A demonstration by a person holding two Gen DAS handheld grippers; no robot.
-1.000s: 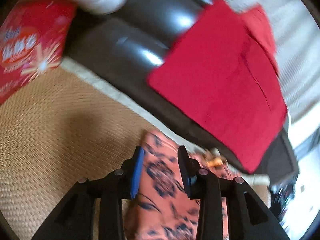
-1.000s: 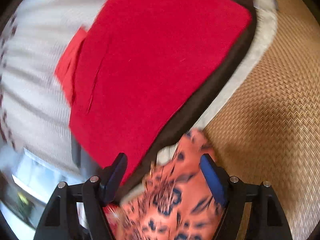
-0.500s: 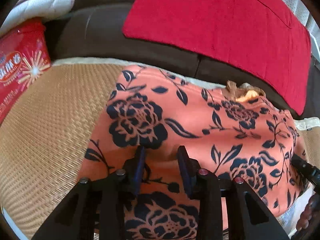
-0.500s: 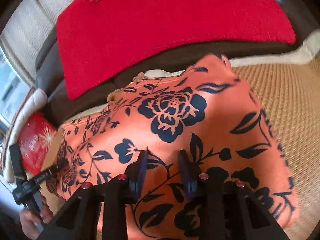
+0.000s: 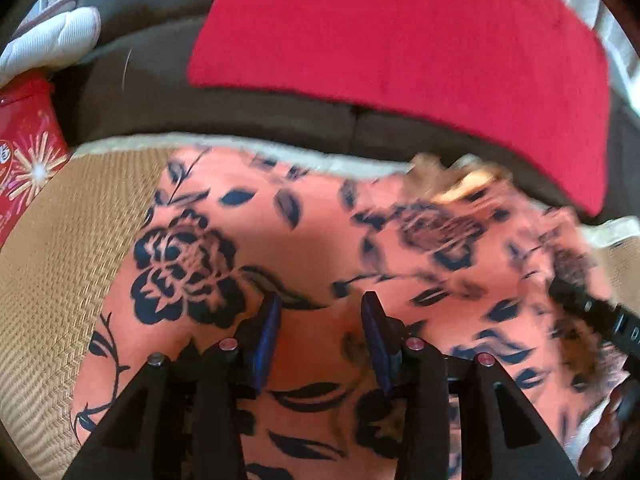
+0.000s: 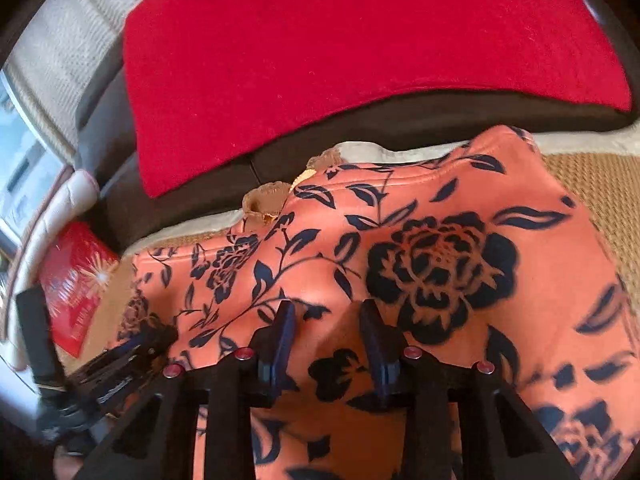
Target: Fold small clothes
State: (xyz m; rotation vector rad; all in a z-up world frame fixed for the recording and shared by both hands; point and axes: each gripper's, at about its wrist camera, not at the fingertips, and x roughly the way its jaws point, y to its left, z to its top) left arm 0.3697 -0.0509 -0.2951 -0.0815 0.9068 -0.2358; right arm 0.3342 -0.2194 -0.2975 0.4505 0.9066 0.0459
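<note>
Your left gripper [image 5: 320, 320] sits over the near part of the orange floral garment [image 5: 320, 220], which lies spread on the woven mat [image 5: 52, 272]; its jaws are opening, the cloth lies between and under the blue pads, and they do not seem to press on it, though blur makes that hard to settle. Your right gripper [image 6: 326, 328] stands in the same way over the same garment [image 6: 440, 280]; its jaws are partly apart with cloth bulging up in the gap, and you cannot tell from this view whether the pads pinch a fold or merely rest on the fabric. In the left wrist view the garment fills the middle and reaches toward 3 o'clock, where the other gripper's black body [image 5: 592, 316] shows at the edge. At 12 o'clock a red cloth [image 5: 400, 40] drapes over the dark sofa back [image 5: 160, 80]. A red printed box [image 5: 28, 160] stands at 9 o'clock, a white quilted item [image 5: 52, 40] at 10 o'clock. In the right wrist view the garment's far hem meets the mat's pale border [image 6: 360, 152] at 12 o'clock, and the left tool [image 6: 100, 372] shows at 8 o'clock.
</note>
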